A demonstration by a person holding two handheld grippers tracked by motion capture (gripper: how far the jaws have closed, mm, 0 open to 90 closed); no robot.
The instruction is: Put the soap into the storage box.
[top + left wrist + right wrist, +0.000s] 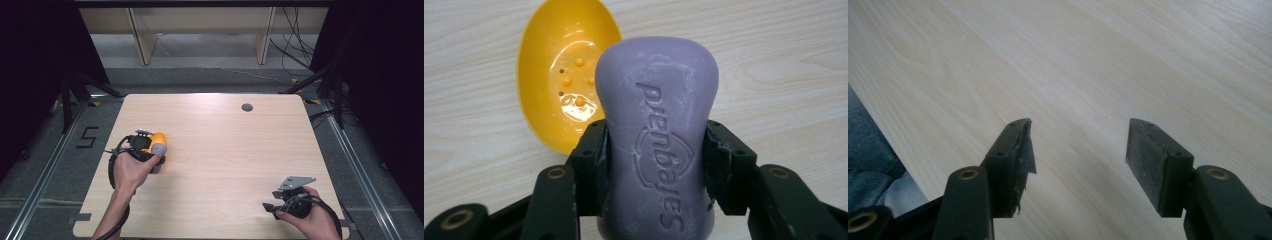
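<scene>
The left gripper (pixel 656 160) is pinching a purple soap bar (pixel 658 145) across its narrow waist — both black pads are pressing on its sides. The bar is hanging just beside the yellow soap dish (pixel 559 75), its far end overlapping the dish's rim in the left gripper view. The dish is lying on the wooden table (pixel 225 150) near its left edge. Well apart from the dish, the right gripper (pixel 1079 150) is resting by the table's near right corner — its jaws are standing spread, gripping nothing.

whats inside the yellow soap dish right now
The yellow soap dish holds nothing, just small bumps and drain holes. The purple soap bar, clamped in the left gripper, covers its right edge.
</scene>
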